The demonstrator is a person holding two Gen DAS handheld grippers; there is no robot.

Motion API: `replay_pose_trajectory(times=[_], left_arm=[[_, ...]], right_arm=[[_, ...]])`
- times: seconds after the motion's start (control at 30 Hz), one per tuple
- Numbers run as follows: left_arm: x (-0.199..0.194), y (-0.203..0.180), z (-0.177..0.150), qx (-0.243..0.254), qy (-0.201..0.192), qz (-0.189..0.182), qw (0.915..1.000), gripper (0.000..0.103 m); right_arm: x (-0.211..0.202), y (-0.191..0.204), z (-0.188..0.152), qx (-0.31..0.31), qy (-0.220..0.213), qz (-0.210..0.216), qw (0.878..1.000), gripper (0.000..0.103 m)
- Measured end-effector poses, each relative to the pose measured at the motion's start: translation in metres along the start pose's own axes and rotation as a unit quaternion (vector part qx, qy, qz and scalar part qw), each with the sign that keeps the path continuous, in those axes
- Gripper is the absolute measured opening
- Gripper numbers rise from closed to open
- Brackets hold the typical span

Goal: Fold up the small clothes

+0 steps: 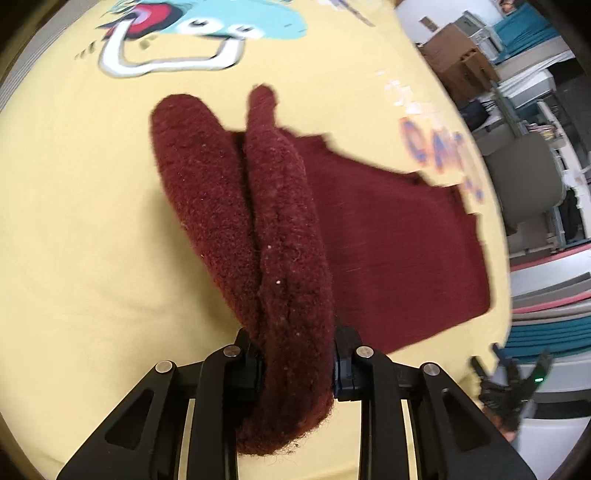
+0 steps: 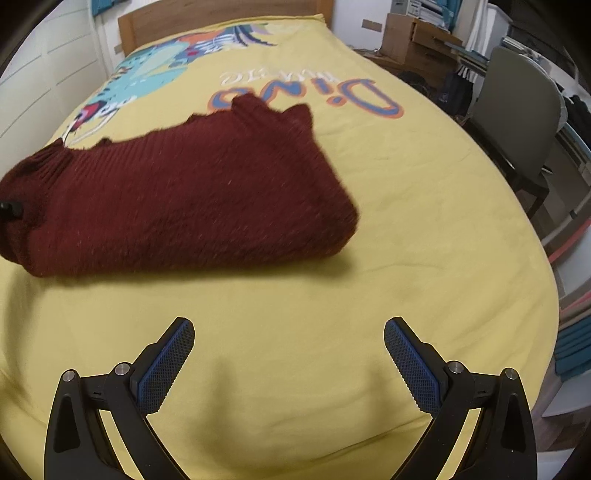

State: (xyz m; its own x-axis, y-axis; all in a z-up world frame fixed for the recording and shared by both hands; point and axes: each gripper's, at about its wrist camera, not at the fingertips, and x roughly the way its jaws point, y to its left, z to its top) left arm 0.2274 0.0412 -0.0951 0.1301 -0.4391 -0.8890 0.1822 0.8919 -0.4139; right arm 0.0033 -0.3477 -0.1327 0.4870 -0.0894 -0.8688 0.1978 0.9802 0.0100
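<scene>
A dark red knitted sweater (image 2: 177,199) lies partly folded on the yellow bed sheet (image 2: 406,206). My left gripper (image 1: 297,360) is shut on a thick doubled fold of the sweater (image 1: 280,236), lifted above the flat part (image 1: 399,258) that spreads to the right. My right gripper (image 2: 289,354) is open and empty, over bare sheet in front of the sweater, apart from it. The right gripper also shows at the lower right edge of the left wrist view (image 1: 513,384). The left gripper's tip shows at the sweater's left end in the right wrist view (image 2: 9,210).
The sheet carries a dinosaur print (image 2: 155,74) and large lettering (image 2: 306,96). A wooden headboard (image 2: 221,14) stands at the far end. A grey chair (image 2: 517,110), cardboard boxes (image 2: 413,37) and shelves stand right of the bed.
</scene>
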Motion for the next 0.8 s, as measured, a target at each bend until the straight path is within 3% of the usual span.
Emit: replay_pose_trajectory(times=[0.2,0.4,0.57,0.7,0.8], left_arm=[[-0.011,-0.082,0.021,0.049,-0.005,-0.006,0.9988,0.021],[0.013,-0.177,0.031,0.086,0.003,-0.025,0.9960,0.021],[0.094,-0.247,0.025,0.119,0.029,0.029,0.9920,0.020],[0.135,-0.256,0.008,0.134,0.046,0.090,0.9858,0.020],[0.143,-0.259,-0.004,0.157,0.042,0.124,0.9789,0.023]], right_arm=[[-0.013,-0.030,0.015,0.020,-0.024,0.000,0.999,0.102],[-0.031,-0.063,0.023,0.038,-0.047,-0.013,0.998,0.102],[-0.037,-0.079,0.021,0.044,-0.050,-0.025,0.997,0.102],[-0.030,-0.088,0.010,0.056,-0.033,-0.024,0.998,0.102],[-0.026,-0.091,0.001,0.063,-0.021,-0.021,0.998,0.102]])
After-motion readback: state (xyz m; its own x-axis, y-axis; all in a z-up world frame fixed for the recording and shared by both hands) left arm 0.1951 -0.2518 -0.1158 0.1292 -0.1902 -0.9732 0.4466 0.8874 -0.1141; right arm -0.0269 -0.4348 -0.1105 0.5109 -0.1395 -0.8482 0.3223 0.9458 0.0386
